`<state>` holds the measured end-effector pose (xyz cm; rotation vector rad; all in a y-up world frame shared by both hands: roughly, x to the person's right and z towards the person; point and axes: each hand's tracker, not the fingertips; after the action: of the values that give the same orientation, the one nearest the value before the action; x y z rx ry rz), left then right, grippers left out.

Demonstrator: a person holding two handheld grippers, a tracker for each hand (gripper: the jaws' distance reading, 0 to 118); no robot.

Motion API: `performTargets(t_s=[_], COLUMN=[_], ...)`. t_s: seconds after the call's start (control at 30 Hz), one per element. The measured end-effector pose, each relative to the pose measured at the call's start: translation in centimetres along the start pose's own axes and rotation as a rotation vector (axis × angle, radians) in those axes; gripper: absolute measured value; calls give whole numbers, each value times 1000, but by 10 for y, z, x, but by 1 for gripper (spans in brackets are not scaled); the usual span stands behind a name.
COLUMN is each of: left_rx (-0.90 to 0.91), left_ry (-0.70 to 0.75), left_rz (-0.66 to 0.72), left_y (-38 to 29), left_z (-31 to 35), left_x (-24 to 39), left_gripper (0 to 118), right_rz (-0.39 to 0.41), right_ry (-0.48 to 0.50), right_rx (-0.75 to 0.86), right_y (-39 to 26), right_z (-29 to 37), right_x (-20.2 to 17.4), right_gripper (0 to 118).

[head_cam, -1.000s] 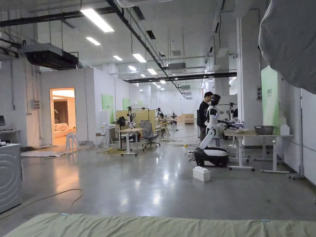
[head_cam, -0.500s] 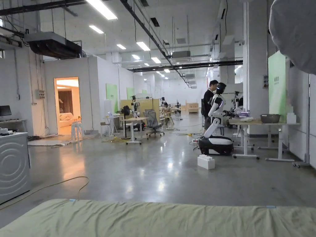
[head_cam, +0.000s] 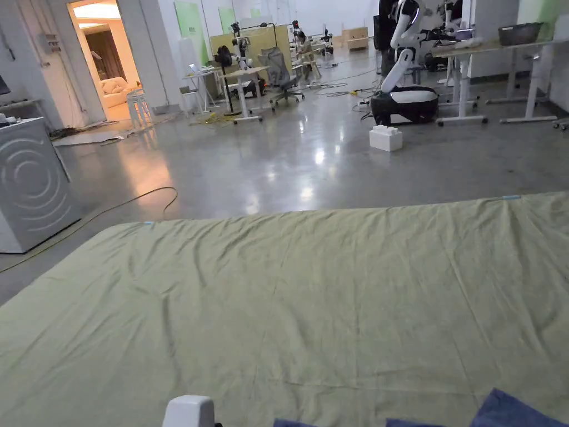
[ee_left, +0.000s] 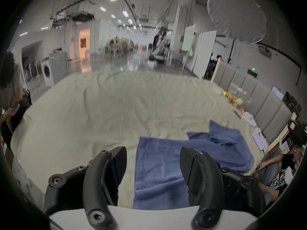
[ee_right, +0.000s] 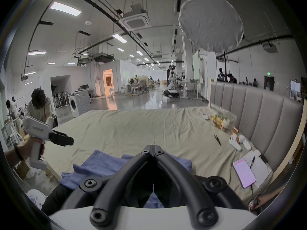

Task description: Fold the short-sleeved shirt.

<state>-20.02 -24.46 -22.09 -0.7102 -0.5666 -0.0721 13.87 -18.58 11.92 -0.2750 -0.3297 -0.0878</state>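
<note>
Blue short-sleeved shirt [ee_left: 174,164] lay rumpled at the near edge of the bed [ee_left: 103,110], on its green sheet. Left gripper [ee_left: 153,165] hovered just above it, fingers wide. Right gripper [ee_right: 153,148] fingers were closed together, empty; a phone [ee_right: 244,173] lay nearby.

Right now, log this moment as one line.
left hand-held gripper: open above bed | right hand-held gripper: shut, empty | blue shirt: flat on sheet

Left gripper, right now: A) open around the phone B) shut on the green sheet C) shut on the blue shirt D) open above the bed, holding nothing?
D. In the left gripper view the left gripper has its jaws spread wide apart, with the blue shirt lying flat on the green sheet beyond them and nothing pinched.
</note>
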Motion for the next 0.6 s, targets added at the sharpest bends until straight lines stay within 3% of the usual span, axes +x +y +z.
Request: performTargets(t_s=[0.23,0.37,0.43,0.47,0.5,0.53,0.6], left_rx=[-128,-198,-236,-259,-277,-289,-278], left_ry=[-16,-31,33,45,18,92,69], left_rz=[133,117,86,71,68,54,50], left_y=[-2,-2,-3,-4,-5,-7,-6], left_z=[-121,-163,-178,-185,-187,-188,-185], left_x=[-17,-13,-9,-7,-8,-5,-1], left_gripper=[68,68,67,63,43,24,13], right_rz=[11,14,41,41,41,40,40], right_ry=[-60,-67,-82,-87,-77,-78,-76], right_rx=[-90,-142,-155,-163,-176,-181,-204], right_y=[-13,-19,-22,-24,-24,-26,-29], right_z=[-19,-27,-28,-30,-32,-33,-36], right_x=[7,10,11,12,14,15,16], right_gripper=[1,1,1,1,1,1,1])
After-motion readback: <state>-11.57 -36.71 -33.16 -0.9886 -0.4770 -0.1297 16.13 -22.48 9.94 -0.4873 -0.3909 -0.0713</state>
